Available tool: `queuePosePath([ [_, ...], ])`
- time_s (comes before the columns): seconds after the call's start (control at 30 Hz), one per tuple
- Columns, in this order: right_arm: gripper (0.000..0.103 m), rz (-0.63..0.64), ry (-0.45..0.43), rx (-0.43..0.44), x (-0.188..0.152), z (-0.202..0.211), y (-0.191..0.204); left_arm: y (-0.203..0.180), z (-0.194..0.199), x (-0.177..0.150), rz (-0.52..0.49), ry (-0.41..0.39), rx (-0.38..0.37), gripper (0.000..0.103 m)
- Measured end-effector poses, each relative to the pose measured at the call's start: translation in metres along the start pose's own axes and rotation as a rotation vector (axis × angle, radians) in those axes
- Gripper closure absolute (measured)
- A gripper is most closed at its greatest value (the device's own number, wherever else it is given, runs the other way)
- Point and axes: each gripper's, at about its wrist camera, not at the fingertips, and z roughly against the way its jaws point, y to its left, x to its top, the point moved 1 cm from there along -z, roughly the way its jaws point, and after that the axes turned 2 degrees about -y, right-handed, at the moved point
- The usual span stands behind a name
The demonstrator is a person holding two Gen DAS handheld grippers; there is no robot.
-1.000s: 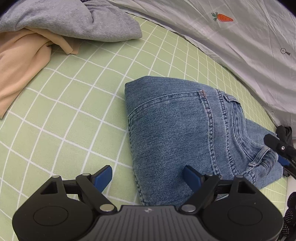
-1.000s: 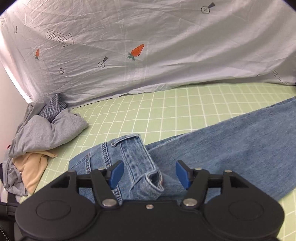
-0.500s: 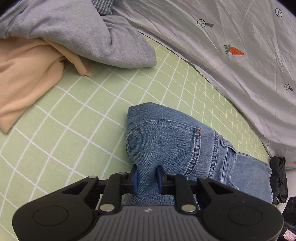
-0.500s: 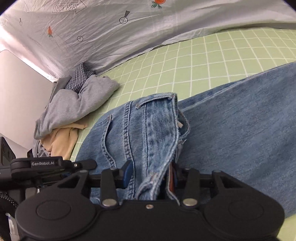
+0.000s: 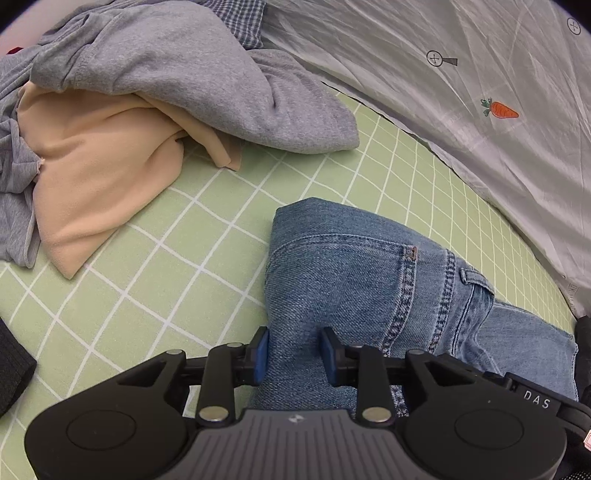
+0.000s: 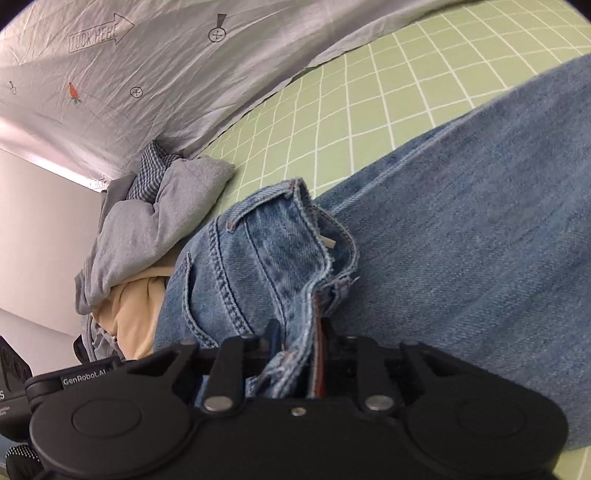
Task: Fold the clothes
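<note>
Green checked bed sheet (image 5: 155, 288) under everything, grey printed cover (image 5: 461, 110) at the far edge. Far left, one heap of unfolded clothes: a grey top (image 5: 192, 74), one peach garment (image 5: 99, 166), a checked piece (image 5: 240, 18). One pair of jeans (image 5: 351, 266) lies centre to right. Left tongs (image 5: 294, 349) have just eased slightly wider but pinch the denim at its left edge; right tongs (image 6: 295, 343) have just been closing, now narrow on the waistband (image 6: 291, 295), likely both ready to lift and fold
</note>
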Motion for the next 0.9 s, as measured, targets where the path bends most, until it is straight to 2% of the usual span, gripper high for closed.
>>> queuePosePath([
  [0.17, 0.088, 0.073, -0.142, 0.022, 0.021, 0.047, 0.017, -0.017, 0.023, 0.002, -0.108, -0.076, 0.036, 0.066],
  [0.27, 0.089, 0.151, -0.228, 0.003, 0.035, 0.082, 0.028, -0.030, 0.030, 0.003, -0.179, -0.102, 0.033, 0.065],
  [0.37, 0.089, 0.230, -0.277, -0.090, 0.044, 0.098, 0.026, -0.045, 0.023, -0.001, -0.233, -0.089, 0.010, 0.060],
  [0.47, 0.088, 0.302, -0.240, -0.257, 0.039, 0.085, 0.003, -0.060, 0.007, -0.011, -0.271, -0.024, -0.012, 0.058],
  [0.57, 0.084, 0.258, -0.105, -0.374, 0.029, 0.052, -0.039, -0.069, -0.011, -0.025, -0.330, 0.047, 0.023, 0.054],
  [0.63, 0.077, 0.184, -0.113, -0.372, 0.020, 0.049, -0.058, -0.071, -0.016, -0.032, -0.361, 0.055, 0.055, 0.050],
  [0.7, 0.074, 0.138, -0.121, -0.377, 0.020, 0.055, -0.063, -0.069, -0.016, -0.030, -0.349, 0.064, 0.065, 0.038],
  [0.77, 0.062, 0.115, -0.122, -0.393, 0.020, 0.060, -0.066, -0.067, -0.016, -0.028, -0.336, 0.073, 0.074, 0.033],
  [0.9, 0.049, 0.095, -0.136, -0.418, 0.020, 0.075, -0.069, -0.070, -0.010, -0.024, -0.343, 0.076, 0.103, 0.033],
])
